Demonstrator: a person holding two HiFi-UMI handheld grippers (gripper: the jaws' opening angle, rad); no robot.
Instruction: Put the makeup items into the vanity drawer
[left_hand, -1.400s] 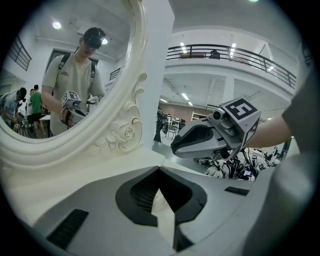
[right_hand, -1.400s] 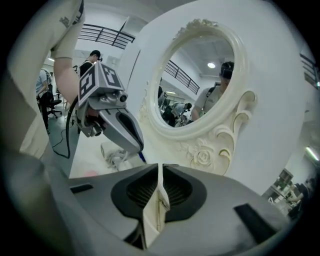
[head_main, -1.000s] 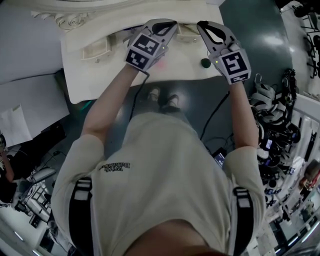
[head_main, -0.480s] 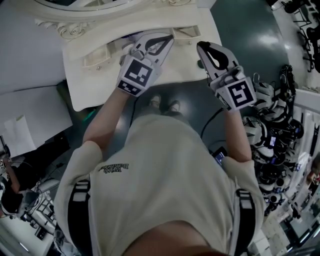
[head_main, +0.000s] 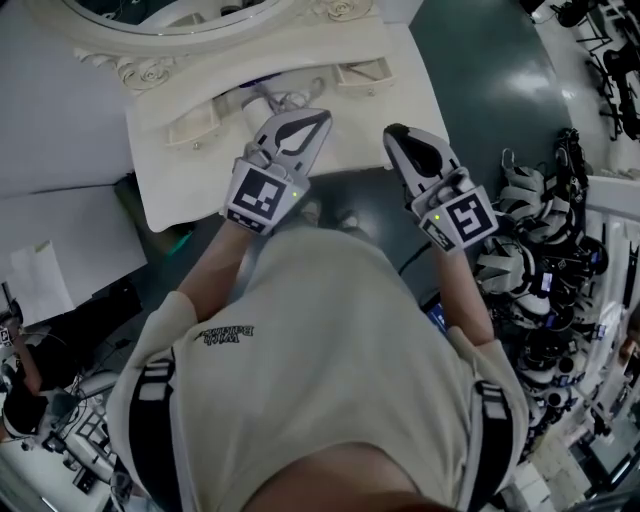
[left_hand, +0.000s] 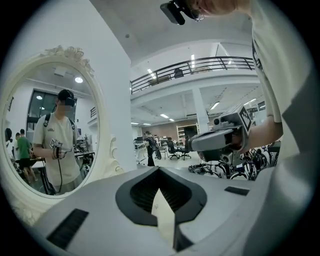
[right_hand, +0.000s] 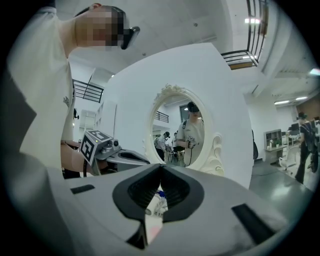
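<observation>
- Holds the left gripper (head_main: 320, 118) raised over the front part of the counter (head_main: 190, 175), jaws pressed together with nothing between them.
- Shows a small cluster of makeup items (head_main: 272, 96) on the counter just beyond that tip, too small to tell apart; none visibly inside a drawer (head_main: 195, 127) yet.
- Keeps the right gripper (head_main: 393, 133) off the counter's front edge, above the floor, jaws likewise closed and empty.
- Risks shoving the cluster sideways or off the edge if lowered with jaws closed.
- Risks clipping a neighbouring item when closing on one, given how tightly packed they look.
</observation>
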